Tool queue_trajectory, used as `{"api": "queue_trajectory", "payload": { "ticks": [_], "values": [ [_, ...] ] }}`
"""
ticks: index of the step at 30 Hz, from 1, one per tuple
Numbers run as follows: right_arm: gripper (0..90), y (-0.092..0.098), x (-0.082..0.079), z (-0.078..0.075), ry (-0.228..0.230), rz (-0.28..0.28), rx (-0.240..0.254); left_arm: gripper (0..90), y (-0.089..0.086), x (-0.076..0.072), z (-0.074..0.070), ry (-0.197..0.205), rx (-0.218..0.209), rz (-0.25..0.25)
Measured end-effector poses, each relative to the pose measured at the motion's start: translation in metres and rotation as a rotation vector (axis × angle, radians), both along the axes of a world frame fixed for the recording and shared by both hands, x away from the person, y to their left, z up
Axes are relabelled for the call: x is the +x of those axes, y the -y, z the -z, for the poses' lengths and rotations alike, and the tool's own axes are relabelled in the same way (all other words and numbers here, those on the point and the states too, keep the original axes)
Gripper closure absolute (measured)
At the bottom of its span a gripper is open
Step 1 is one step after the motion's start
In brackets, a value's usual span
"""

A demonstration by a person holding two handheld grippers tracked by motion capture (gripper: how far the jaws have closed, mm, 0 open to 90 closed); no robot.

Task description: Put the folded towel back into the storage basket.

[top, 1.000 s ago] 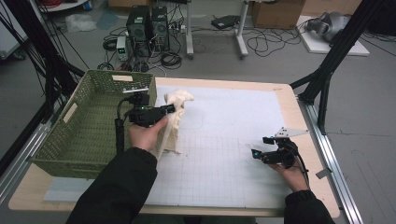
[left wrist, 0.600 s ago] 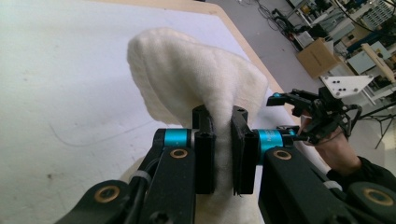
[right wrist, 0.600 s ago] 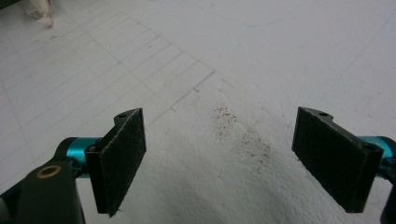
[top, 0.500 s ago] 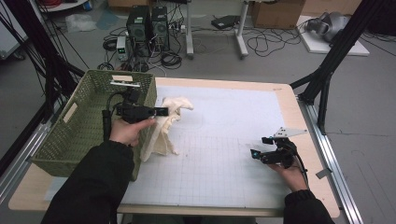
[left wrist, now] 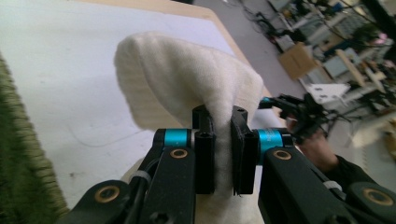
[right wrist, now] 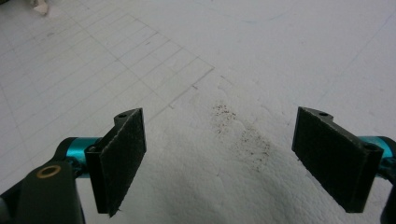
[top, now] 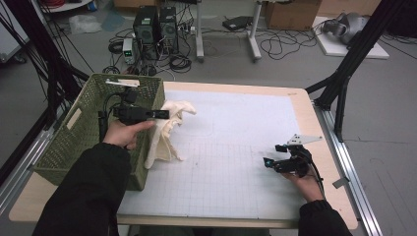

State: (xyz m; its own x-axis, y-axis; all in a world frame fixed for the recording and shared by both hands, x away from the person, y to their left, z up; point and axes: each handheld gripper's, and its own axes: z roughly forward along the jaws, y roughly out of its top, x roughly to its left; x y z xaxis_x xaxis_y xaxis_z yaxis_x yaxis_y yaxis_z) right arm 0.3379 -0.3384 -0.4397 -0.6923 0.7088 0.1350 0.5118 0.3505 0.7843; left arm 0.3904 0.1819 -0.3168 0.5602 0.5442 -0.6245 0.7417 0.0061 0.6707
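Job: it looks like the white cloth (top: 167, 130) is going into the green basket (top: 74, 142).
Left hand-held gripper (top: 162, 114): its jaws are closed tight on a fold of the cloth (the left gripper view shows the fabric pinched between the two black pads).
Right hand-held gripper (top: 268, 162): its jaws are wide open and hold nothing. It rests low over the white mat (top: 236, 142) on the desk (top: 305, 105), well apart from the cloth.
Where the cloth is: it hangs from the left hand-held gripper, just beside the basket's near wall. Its bottom end touches the mat, or almost does (hard to tell).
Basket: it sits at the left edge of the desk. I cannot see anything inside it from here.
Done: the cloth is picked up and brought next to the basket.
Left to do: lift the cloth over the rim, move it above the basket, and let go.
Watch out: the hanging end could catch on the rim.
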Motion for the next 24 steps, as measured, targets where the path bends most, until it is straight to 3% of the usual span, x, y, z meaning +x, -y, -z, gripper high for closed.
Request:
{"api": "queue_trajectory", "payload": {
  "ticks": [4, 8, 12, 15, 24],
  "values": [
    [16.8, -0.001, 0.0, 0.001, -0.003, -0.005, -0.003, 82.0, -0.005, 0.002, -0.001, 0.004, -0.038, -0.011],
    [16.8, -0.001, 0.0, 0.001, -0.007, -0.004, -0.004, 82.0, -0.015, 0.004, -0.006, 0.005, -0.029, -0.043],
    [16.8, 0.0, 0.001, 0.001, -0.009, -0.003, -0.004, 82.0, -0.033, 0.004, -0.014, 0.013, -0.08, -0.088],
    [16.8, -0.001, 0.001, 0.002, -0.019, -0.001, -0.006, 82.0, -0.051, 0.004, -0.02, 0.011, -0.089, -0.129],
    [16.8, -0.004, 0.003, 0.005, -0.023, -0.009, -0.023, 82.0, -0.102, 0.005, -0.025, -0.001, -0.05, -0.256]
  ]
}}
